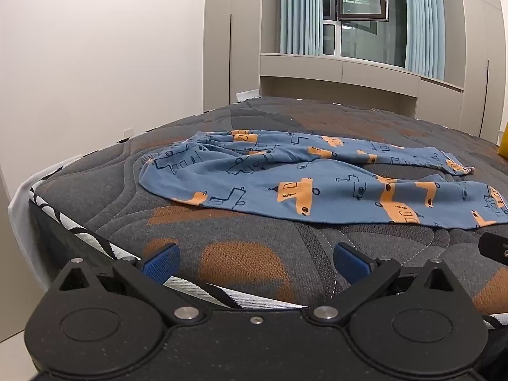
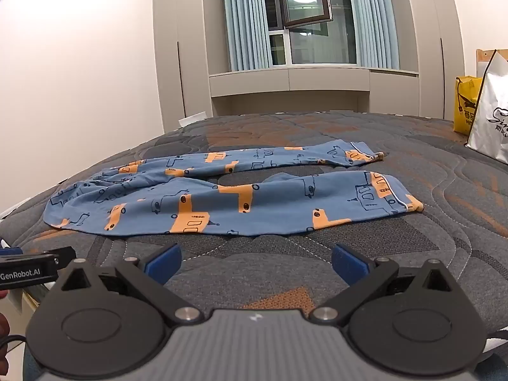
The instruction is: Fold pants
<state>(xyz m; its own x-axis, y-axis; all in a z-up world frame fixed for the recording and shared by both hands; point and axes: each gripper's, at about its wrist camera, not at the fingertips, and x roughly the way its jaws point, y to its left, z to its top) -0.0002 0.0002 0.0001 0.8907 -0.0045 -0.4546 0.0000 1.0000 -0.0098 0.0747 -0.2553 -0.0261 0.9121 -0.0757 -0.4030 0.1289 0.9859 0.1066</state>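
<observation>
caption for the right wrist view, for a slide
Open right claw hovers before blue pants spread unfolded on a quilted mattress.

A grey-and-orange quilted mattress [image 2: 412, 222] filled the foreground. At its far right edge stood a white paper bag [image 2: 492, 117] and, just behind it, a yellow bag [image 2: 465, 104]. Beyond hung blue curtains [image 2: 241, 22] beside a window [image 2: 304, 0].

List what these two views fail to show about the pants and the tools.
- Pants: near-leg cuff cut off by the left wrist view's right edge.
- Pants' underside: hidden against the mattress.
- Waistband: bunched, unclear in both views.
- Left tool, right tool: open, handles out of frame.
</observation>
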